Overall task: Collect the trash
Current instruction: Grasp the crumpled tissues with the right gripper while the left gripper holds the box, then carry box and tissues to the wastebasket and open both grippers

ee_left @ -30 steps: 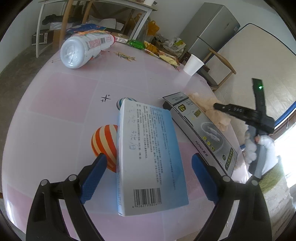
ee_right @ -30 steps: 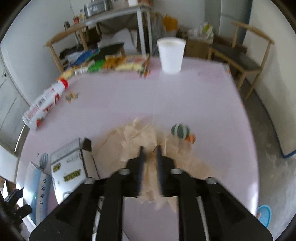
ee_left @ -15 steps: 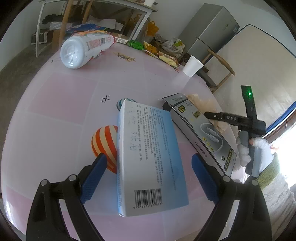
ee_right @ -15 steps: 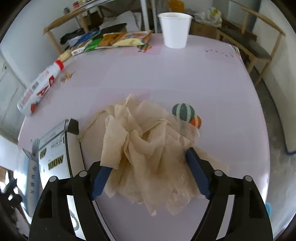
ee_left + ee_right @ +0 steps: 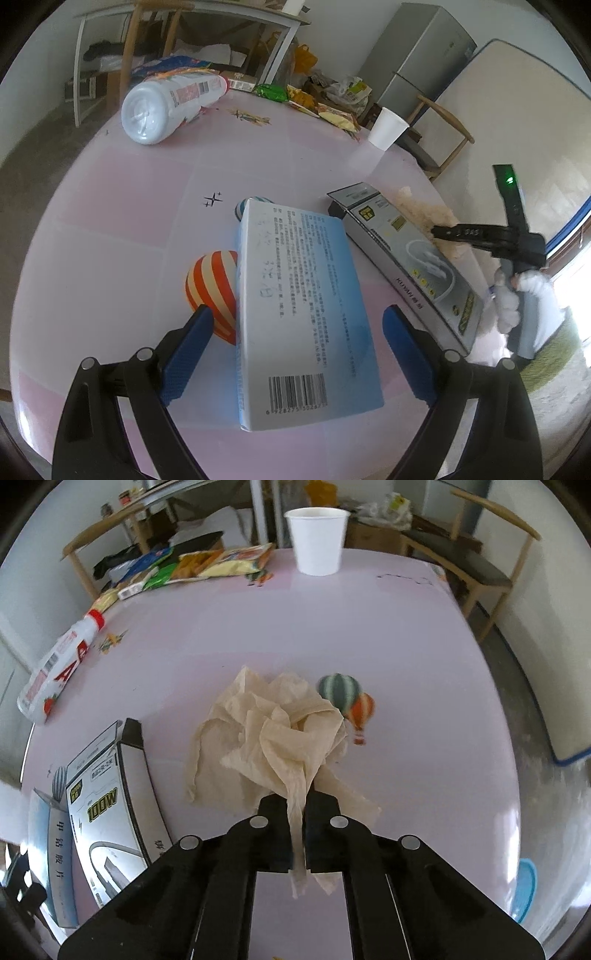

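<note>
The right gripper (image 5: pixel 297 834) was pressed together on a twisted strand of the crumpled tissue (image 5: pixel 273 734), which lay on the pink table (image 5: pixel 406 635) between the grey box (image 5: pixel 107 812) and the printed balloons (image 5: pixel 347 701). Only 1 thin fold was pinched, so the lift probably called for a slow, straight rise; a jerk could tear the paper or leave most of the wad behind. The left gripper (image 5: pixel 297 347) stood spread wide, its 2 blue pads on either side of the blue box (image 5: pixel 303 314) without touching it, and it seemed best kept still until the tissue cleared. A bottle (image 5: pixel 166 105) and a paper cup (image 5: pixel 317 539) waited farther off.
</note>
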